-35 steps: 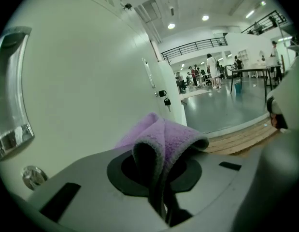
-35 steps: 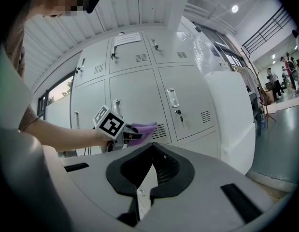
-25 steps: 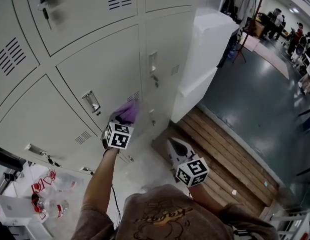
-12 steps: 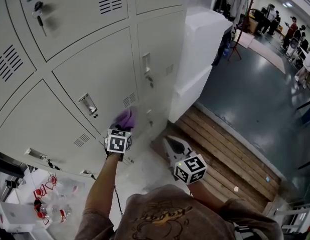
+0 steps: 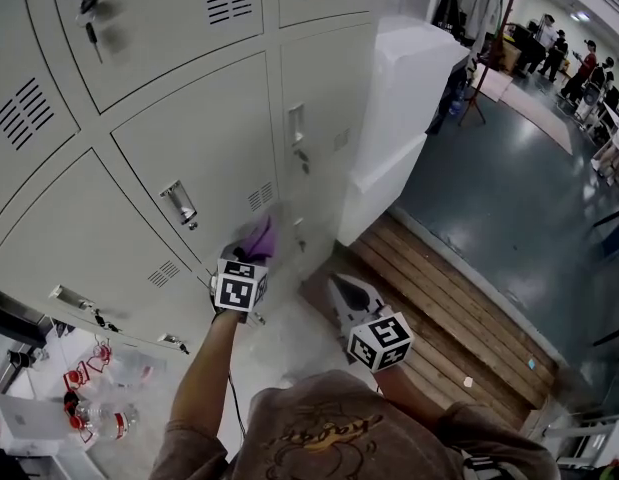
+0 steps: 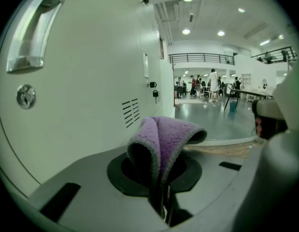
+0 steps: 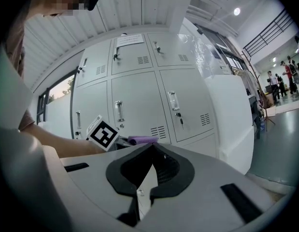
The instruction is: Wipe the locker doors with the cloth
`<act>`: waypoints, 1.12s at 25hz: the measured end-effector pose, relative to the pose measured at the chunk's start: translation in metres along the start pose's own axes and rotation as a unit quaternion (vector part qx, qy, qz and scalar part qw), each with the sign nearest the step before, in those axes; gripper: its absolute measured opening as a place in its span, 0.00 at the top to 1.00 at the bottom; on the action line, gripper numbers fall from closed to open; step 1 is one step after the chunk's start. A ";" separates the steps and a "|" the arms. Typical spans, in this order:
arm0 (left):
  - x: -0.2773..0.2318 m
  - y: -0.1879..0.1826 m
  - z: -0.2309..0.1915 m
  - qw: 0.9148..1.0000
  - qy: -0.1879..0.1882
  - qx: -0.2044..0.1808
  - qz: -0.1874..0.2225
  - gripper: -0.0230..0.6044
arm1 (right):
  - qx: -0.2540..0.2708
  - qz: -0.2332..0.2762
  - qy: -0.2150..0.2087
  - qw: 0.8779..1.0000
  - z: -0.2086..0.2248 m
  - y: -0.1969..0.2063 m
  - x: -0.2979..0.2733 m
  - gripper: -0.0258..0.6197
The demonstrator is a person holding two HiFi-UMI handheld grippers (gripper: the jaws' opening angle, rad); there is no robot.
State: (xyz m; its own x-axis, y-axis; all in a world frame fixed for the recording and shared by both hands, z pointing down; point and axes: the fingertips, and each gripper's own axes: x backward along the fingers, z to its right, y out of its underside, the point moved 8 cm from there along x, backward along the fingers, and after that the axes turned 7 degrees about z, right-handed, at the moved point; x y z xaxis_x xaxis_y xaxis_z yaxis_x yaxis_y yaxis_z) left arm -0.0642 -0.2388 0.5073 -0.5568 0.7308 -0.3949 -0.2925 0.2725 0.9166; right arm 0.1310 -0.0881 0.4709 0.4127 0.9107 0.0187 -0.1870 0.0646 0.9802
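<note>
Cloth (image 6: 161, 139) clamped in left hand-held gripper (image 6: 160, 192); door (image 6: 91, 105) contact unclear.

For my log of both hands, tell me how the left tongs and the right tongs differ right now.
The left tongs are shut on the purple cloth; the right tongs are shut on nothing. The left tongs are held up beside a locker door; the right tongs hang back from it, lower in the head view. Each bears a marker cube.
</note>
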 end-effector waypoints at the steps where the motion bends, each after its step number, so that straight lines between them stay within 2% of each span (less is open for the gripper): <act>1: 0.003 -0.005 0.000 1.000 -0.002 -0.004 0.008 0.90 | -0.001 0.000 0.000 1.000 0.000 0.000 0.000 0.96; 4: 0.014 -0.030 -0.002 0.999 -0.014 -0.032 0.036 0.90 | -0.004 0.001 -0.002 1.000 -0.001 0.001 0.001 0.96; 8: 0.028 -0.079 -0.007 0.993 -0.033 -0.081 0.085 0.90 | -0.005 0.004 -0.007 1.000 -0.003 0.000 -0.001 0.96; 13: 0.051 -0.149 -0.005 0.978 -0.040 -0.133 0.155 0.90 | -0.005 0.004 -0.010 1.000 -0.006 0.000 -0.003 0.96; 16: 0.066 -0.193 -0.003 0.965 -0.048 -0.170 0.195 0.90 | -0.006 0.005 -0.010 1.000 -0.006 0.000 -0.004 0.96; 21: 0.091 -0.261 0.002 0.937 -0.067 -0.233 0.252 0.90 | -0.005 0.008 -0.009 1.000 -0.005 -0.001 -0.005 0.96; 24: 0.105 -0.293 0.004 0.921 -0.079 -0.256 0.283 0.90 | -0.005 0.009 -0.008 1.000 -0.005 -0.001 -0.006 0.96; 28: 0.118 -0.319 0.004 0.904 -0.097 -0.279 0.309 0.90 | -0.006 0.010 -0.006 1.000 -0.004 -0.001 -0.007 0.96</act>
State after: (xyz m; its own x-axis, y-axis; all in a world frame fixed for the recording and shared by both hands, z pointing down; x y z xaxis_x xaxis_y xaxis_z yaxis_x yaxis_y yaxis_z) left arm -0.0338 -0.2370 0.1685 -0.6169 0.7466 0.2490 -0.3492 -0.5432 0.7636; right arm 0.1245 -0.0929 0.4686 0.4202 0.9065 0.0416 -0.2060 0.0506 0.9772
